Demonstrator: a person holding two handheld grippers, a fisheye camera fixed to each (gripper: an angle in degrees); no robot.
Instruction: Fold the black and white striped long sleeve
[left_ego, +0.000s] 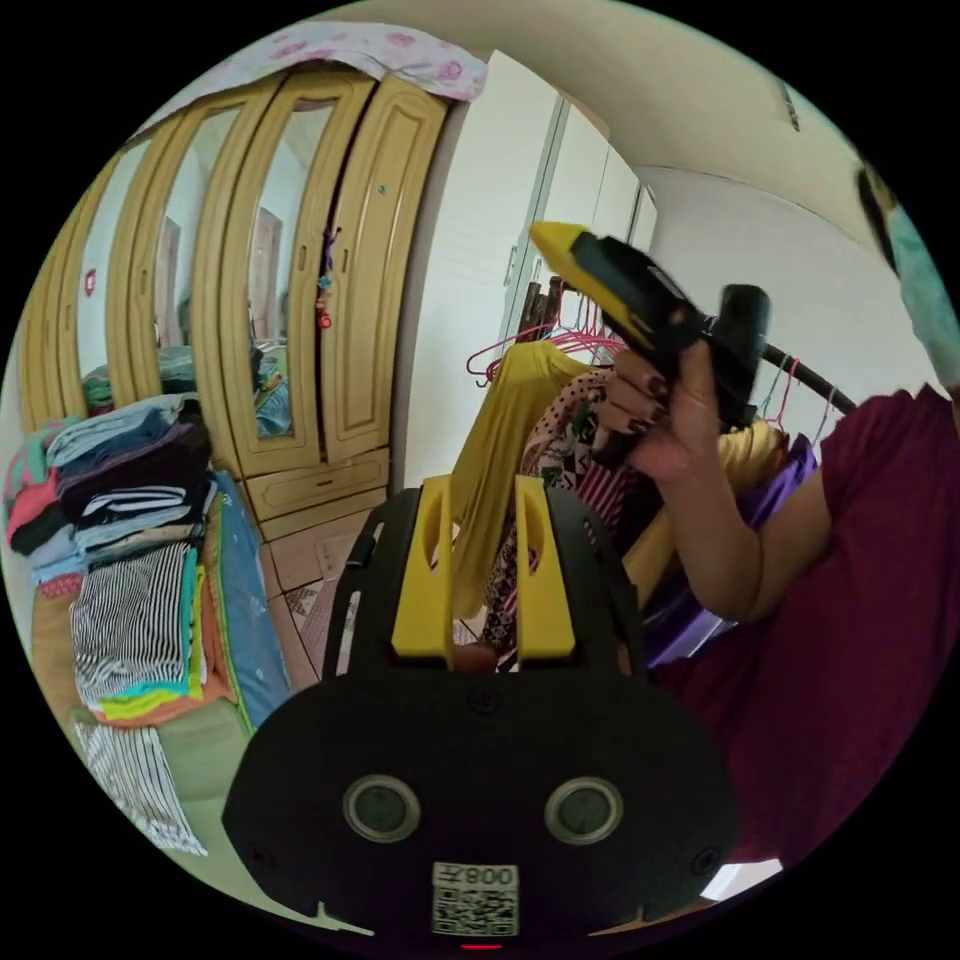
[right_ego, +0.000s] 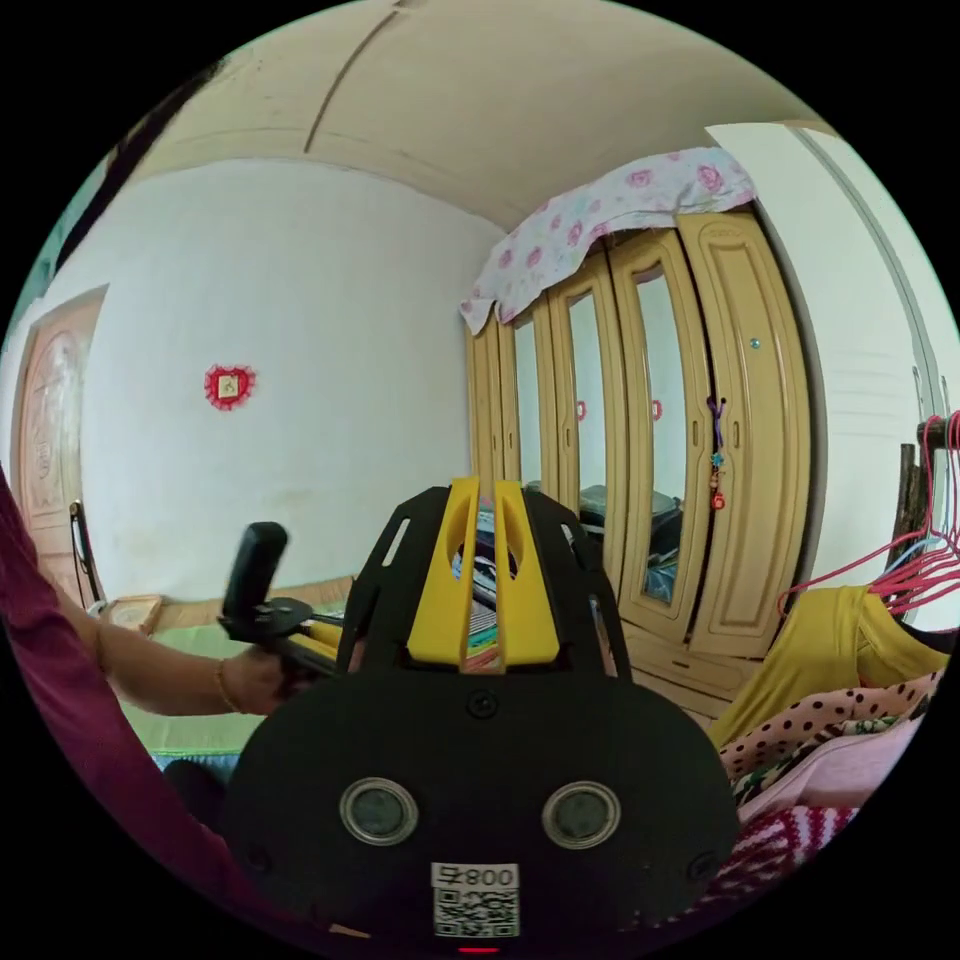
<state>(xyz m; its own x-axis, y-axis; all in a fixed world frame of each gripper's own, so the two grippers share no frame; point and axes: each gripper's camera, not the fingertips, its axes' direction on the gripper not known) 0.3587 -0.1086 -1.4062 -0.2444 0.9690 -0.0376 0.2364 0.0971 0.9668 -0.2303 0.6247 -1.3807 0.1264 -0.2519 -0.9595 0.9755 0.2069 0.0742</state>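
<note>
Left gripper view: I look level toward the clothes rack (left_ego: 600, 400), close (wardrobe (left_ego: 300, 300) left).
Right gripper view: I face the wall (right_ego: 300, 400), raised.
Shared: the wardrobe (right_ego: 680, 450) and hanging clothes (right_ego: 850, 680).

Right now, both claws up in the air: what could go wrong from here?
1. The right claw is raised close to the pink hangers on the rail; it might snag one.
2. Neither claw holds cloth; the left claw points at hanging clothes, while striped pieces sit in the stack, so a wrong garment could get picked.
</note>
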